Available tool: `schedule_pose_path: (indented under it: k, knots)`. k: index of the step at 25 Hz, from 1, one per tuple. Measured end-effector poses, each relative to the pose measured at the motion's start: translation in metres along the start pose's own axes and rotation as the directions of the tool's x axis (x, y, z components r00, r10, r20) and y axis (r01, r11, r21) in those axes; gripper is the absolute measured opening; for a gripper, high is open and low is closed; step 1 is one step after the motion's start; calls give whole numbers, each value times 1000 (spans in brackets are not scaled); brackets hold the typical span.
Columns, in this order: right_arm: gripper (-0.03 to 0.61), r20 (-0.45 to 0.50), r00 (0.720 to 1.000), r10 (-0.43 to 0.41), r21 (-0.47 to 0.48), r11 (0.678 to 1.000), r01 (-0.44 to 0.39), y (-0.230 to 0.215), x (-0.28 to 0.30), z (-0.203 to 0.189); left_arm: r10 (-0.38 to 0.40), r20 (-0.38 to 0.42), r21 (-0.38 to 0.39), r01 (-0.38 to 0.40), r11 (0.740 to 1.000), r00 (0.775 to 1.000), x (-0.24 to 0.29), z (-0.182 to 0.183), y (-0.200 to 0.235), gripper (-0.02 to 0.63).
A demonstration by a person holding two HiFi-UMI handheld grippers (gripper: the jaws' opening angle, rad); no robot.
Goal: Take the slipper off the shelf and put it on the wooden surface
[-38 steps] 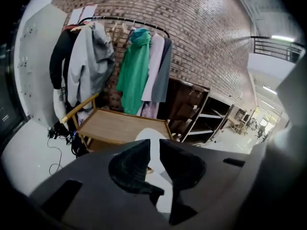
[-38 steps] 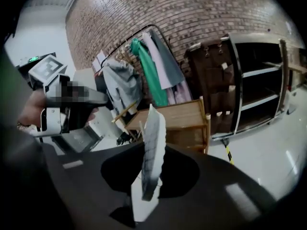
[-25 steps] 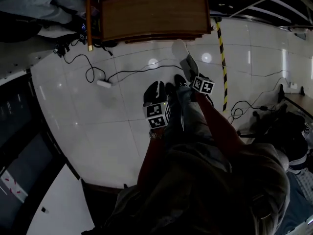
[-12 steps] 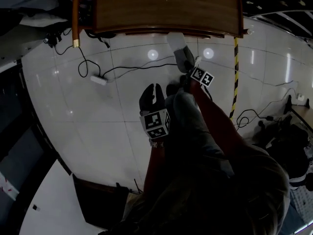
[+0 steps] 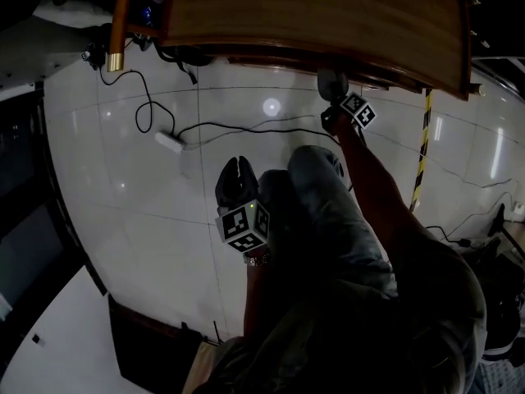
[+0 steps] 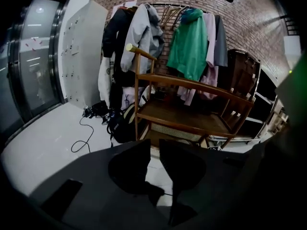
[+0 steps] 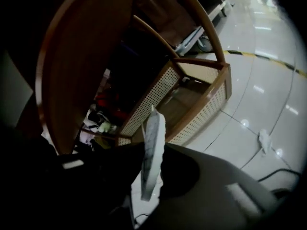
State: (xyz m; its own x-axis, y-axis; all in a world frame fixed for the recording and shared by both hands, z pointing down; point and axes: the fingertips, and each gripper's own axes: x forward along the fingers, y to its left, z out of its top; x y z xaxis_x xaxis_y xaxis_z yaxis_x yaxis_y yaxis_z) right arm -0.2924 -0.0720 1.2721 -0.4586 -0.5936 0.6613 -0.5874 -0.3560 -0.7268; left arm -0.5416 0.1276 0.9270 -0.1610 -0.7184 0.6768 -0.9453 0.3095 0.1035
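Head view, task status: slipper off the shelf, not yet set down.

- Left tongs (image 5: 236,180): low over the floor, jaws a narrow slit apart, nothing between them.
- Right tongs (image 5: 334,103): closed on the slipper (image 5: 330,82), a pale, thin one that shows edge-on in the right gripper view. It is held at the near edge of the wooden surface (image 5: 312,15); whether it touches the wood cannot be told.
- Judged remaining: carry the slipper over that edge, lay it on the wood, release.
- No shelf shows in any view.

Surface: brown wooden seat, bare as far as visible, framed by a curved wooden rail (image 7: 62,56) and pale woven side panels (image 7: 204,111).

Room, left to right:
- Glossy white tiled floor (image 5: 123,220).
- White adapter (image 5: 170,140), with a black cable (image 5: 246,125) running on from it.
- Yellow-and-black striped tape (image 5: 422,150).
- The left gripper view adds hanging coats (image 6: 192,47) behind the seat and a brick wall (image 6: 230,13).
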Motion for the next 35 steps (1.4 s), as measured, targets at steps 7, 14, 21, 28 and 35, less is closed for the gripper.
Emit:
schedule_pose_path:
  k: [7,14,21,28,35]
  knots:
    - [134,-1,999,37,216,976,-36,-16,15,-2,-44,-16,30,45,999,999,0,-8,-21,57]
    - [549,-209,972,-104,70,990,121,-44,-35,-28,-94,-34,50,95,994,995,-40,17,-57,57]
    - [461,-293,946,-141,-347,937,32,88,-226,-22,-182,-101,69,190,979,978,-103,99,-114,57]
    - [167,-171,985,-28,-675,731,-97,337,-440,48,-310,-177,86,329,940,934,-171,206,-198,57]
    - [2,-112,988,-102,-748,664,-16,412,-535,46,-440,-229,108,472,875,868,-227,227,-251,57]
